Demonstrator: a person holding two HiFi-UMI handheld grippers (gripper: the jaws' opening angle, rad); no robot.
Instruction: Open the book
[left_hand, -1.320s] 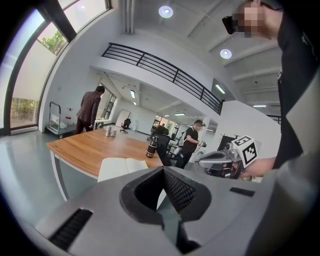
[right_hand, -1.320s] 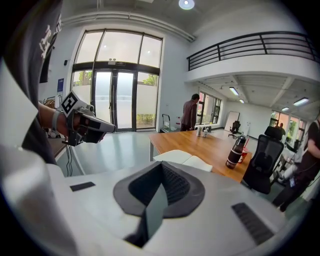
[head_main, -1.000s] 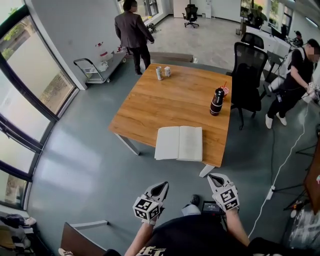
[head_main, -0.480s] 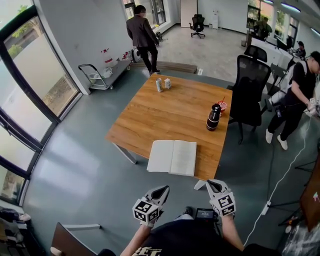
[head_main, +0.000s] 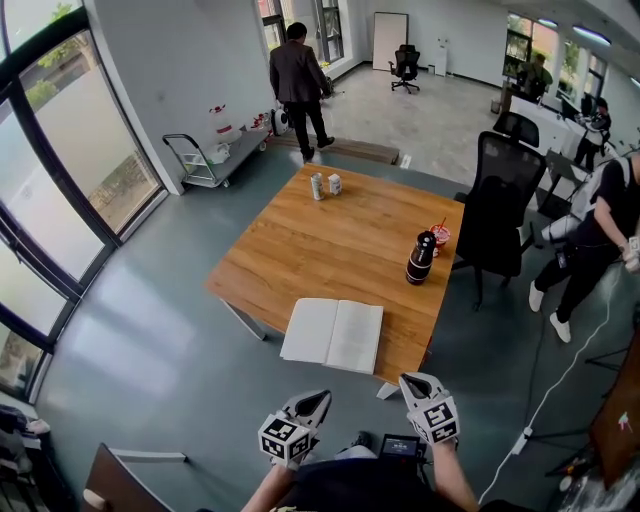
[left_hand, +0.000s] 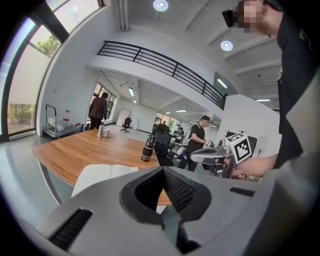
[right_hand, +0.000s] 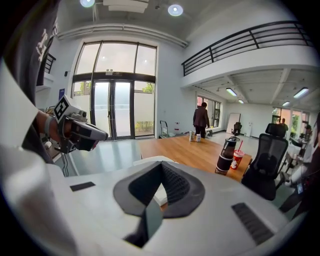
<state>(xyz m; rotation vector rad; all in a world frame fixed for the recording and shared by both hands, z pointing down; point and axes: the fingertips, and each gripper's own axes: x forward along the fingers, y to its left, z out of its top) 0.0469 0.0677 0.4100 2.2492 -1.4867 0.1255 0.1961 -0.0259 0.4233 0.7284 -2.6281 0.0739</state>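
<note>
1. Book (head_main: 332, 335): already open, lying flat with its pages up on the wooden table (head_main: 330, 235). It sits at the near edge, close to the near-right corner and slightly skewed to the table edge.
2. Left gripper (head_main: 316, 398): jaws shut tip to tip with nothing between them. It is held low in front of the person's torso, over the grey floor (head_main: 150, 340), short of the table and clear of the book.
3. Right gripper (head_main: 413, 381): same state, jaws closed on themselves and empty. It is also short of the table edge and not touching the book.
4. Both grippers point toward the table, side by side with a gap between them. In the head view the book lies beyond them, roughly between their lines.
5. Rest of the table: a dark bottle (head_main: 421, 258) stands upright near the right edge, with a red cup with a straw (head_main: 439, 236) just beside it on the far side. Two small cans (head_main: 318, 186) stand together near the far edge, well apart from the book.
6. Surroundings: a black office chair (head_main: 497, 215) stands at the table's right side, and a metal cart (head_main: 208, 158) stands by the wall at far left. A person in a dark suit (head_main: 297, 80) is beyond the table's far end, back to the camera. Another person in black (head_main: 600, 220) is at the right edge of the head view.
</note>
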